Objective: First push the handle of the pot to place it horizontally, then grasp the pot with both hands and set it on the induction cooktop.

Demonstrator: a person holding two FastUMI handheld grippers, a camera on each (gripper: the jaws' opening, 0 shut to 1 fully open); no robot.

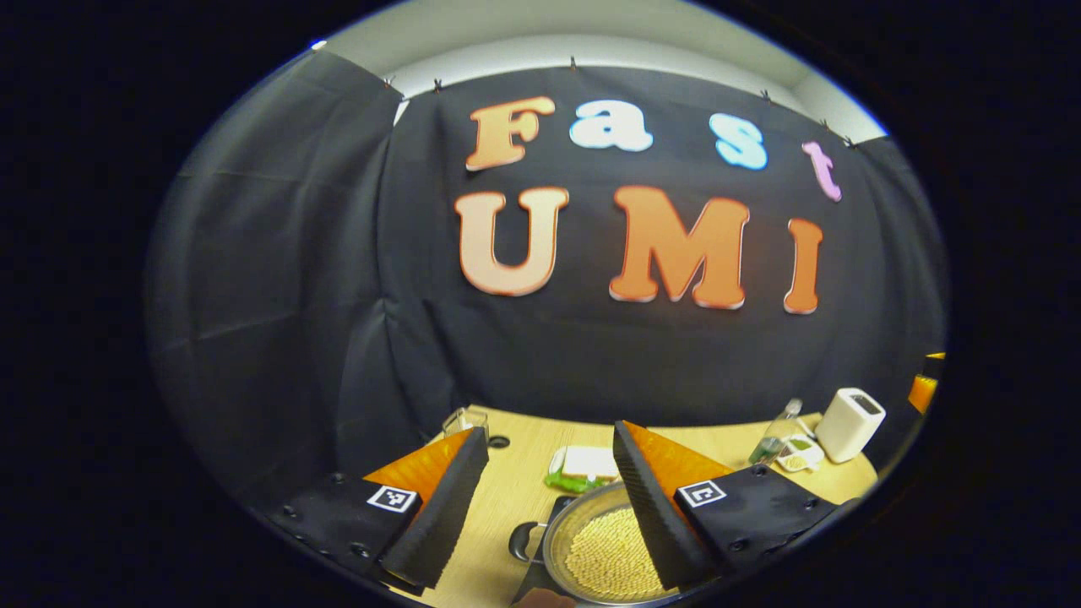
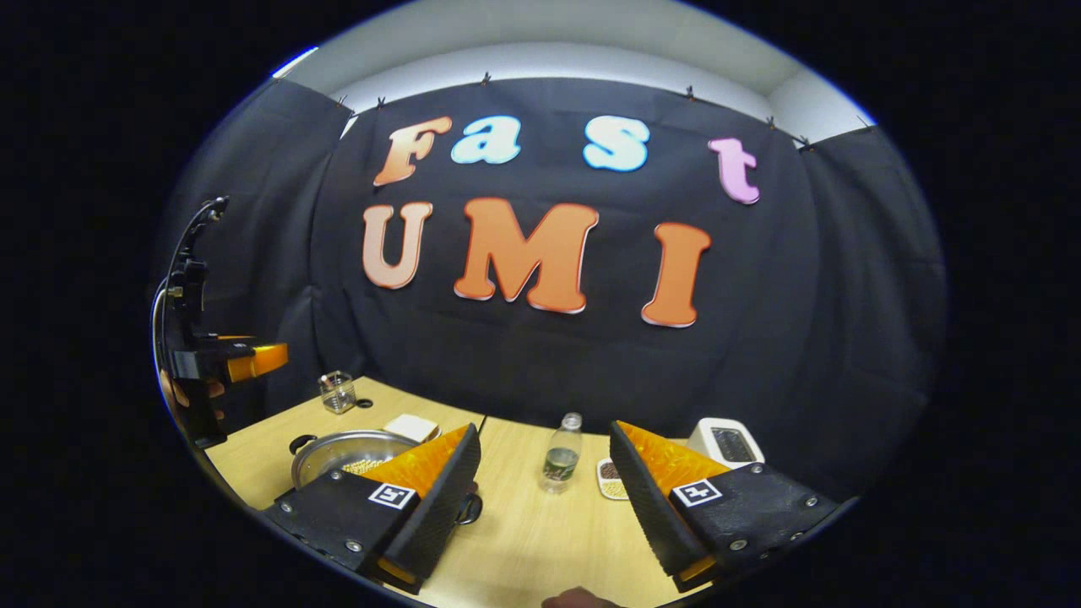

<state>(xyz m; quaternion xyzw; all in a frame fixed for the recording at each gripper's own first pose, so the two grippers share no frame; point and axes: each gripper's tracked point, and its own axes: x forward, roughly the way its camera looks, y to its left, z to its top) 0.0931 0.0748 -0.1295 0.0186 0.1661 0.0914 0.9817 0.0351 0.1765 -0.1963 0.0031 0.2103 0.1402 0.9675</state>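
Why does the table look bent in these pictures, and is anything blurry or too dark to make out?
Left gripper view: the fisheye lens bows the table edge; the pot of pale beans is sharp and evenly lit. Right gripper view: the same bowing; the bottle is crisp, but the other gripper at the far left is stretched and dim against the dark cloth.

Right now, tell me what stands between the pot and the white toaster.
In the right gripper view, between the pot and the white toaster stand a clear plastic bottle and a small dish of beans on the wooden table.
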